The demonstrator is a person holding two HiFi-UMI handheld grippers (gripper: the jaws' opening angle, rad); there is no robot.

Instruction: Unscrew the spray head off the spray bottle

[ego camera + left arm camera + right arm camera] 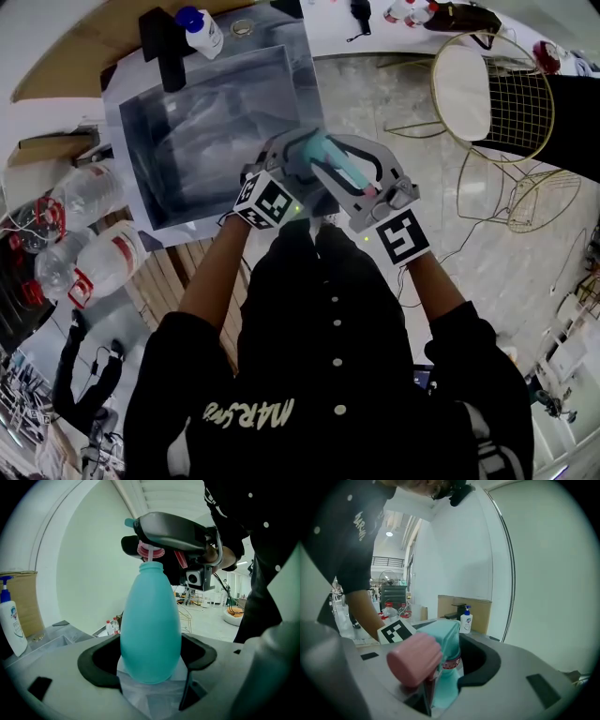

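A teal spray bottle (336, 157) is held in the air between both grippers, over the near edge of a sink. My left gripper (150, 665) is shut on the bottle's (151, 625) rounded bottom end, with a dark pad on each side. At the far end, the right gripper (176, 529) grips the spray head (151, 551). In the right gripper view, the spray head (443, 641) with its pink nozzle (415, 658) sits between my right gripper's (445, 679) jaws, which are shut on it. The neck joint is mostly hidden.
A steel sink (145, 122) with a black tap (164, 47) lies ahead. A white pump soap bottle (202, 30) stands behind it. Clear plastic bottles with red labels (98, 253) lie at the left. A gold wire chair (492, 89) stands at the right.
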